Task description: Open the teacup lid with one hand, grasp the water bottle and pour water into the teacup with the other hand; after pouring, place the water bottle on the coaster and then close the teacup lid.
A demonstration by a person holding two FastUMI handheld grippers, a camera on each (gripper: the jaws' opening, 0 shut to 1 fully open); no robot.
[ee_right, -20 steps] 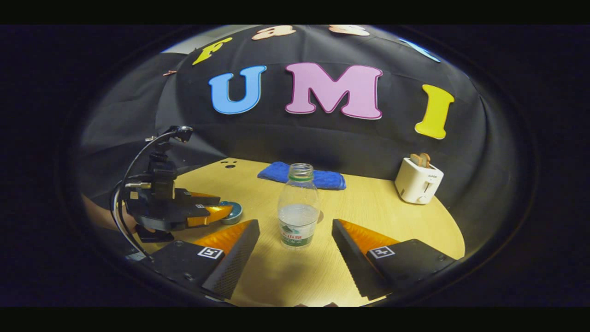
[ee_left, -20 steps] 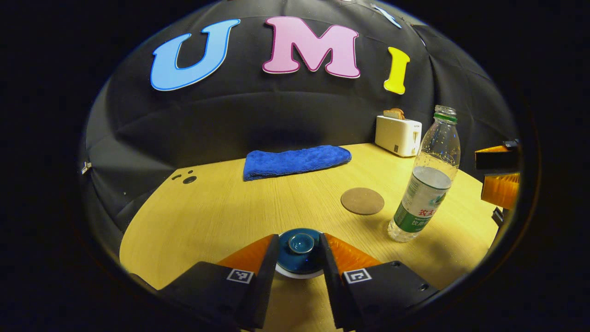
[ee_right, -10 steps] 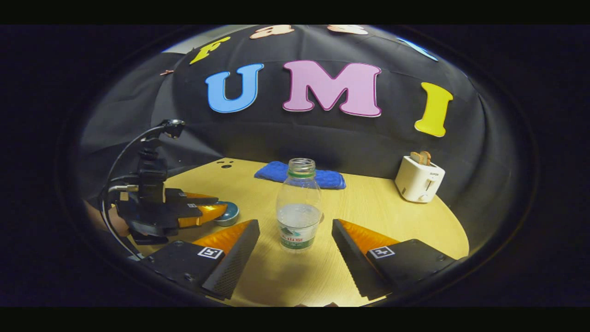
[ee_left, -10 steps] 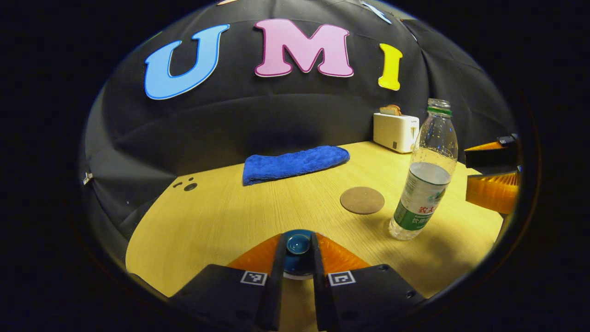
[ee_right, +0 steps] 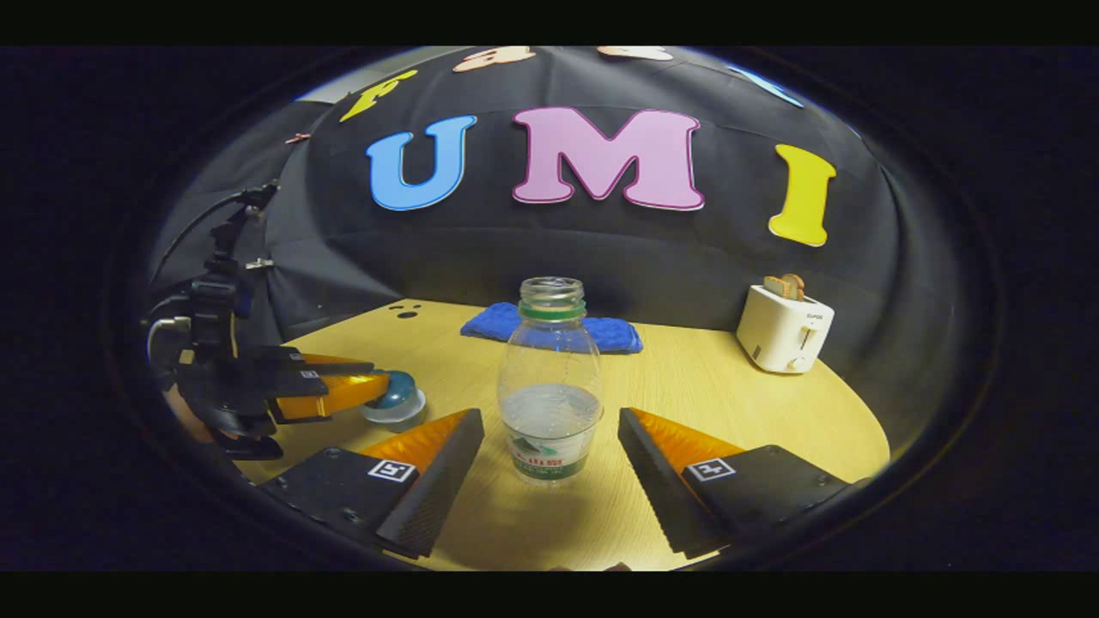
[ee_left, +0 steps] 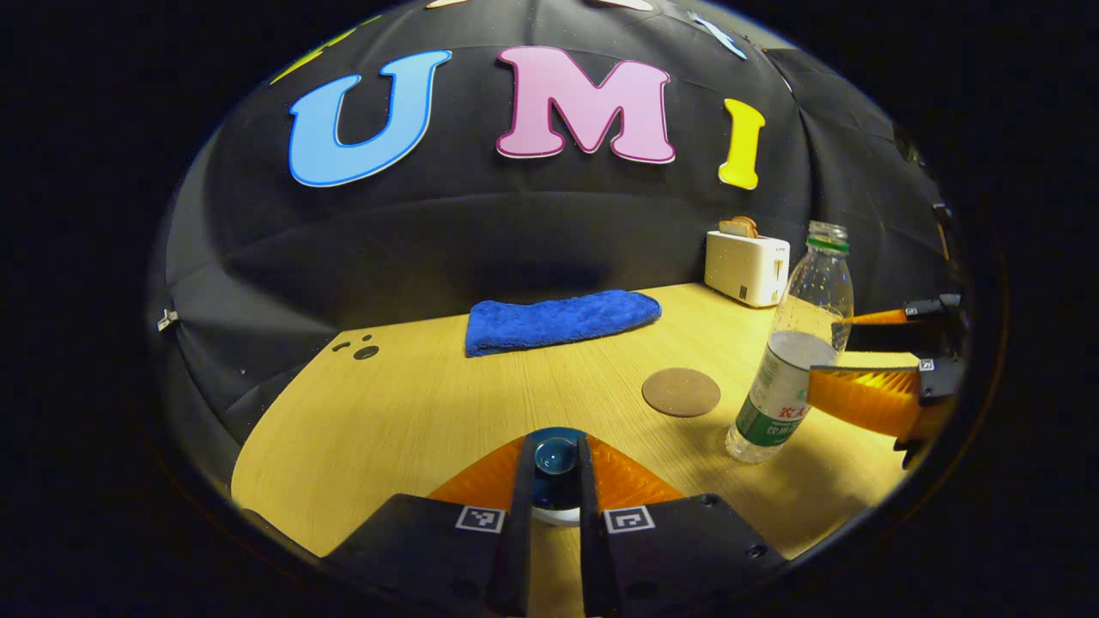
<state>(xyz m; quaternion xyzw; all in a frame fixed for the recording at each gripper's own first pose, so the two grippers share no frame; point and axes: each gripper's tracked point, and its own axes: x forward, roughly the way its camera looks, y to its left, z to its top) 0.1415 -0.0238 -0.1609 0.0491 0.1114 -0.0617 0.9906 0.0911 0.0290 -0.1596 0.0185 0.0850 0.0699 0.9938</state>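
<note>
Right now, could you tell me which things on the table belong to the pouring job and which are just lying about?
Job:
- dark blue teacup lid, pinched in the left gripper
- clear plastic water bottle, uncapped, between the open right gripper
- round brown coaster

Lying about:
- folded blue towel
- white toaster with bread

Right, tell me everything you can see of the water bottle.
The clear plastic water bottle stands upright on the pale wooden table, cap off, its open neck ringed by a green band. It looks about half full of water, with a green and white label wrapped around the lower part. In the right gripper view it sits between the right gripper's open jaws, which do not yet press on it. The round brown coaster lies just beside it.
</note>
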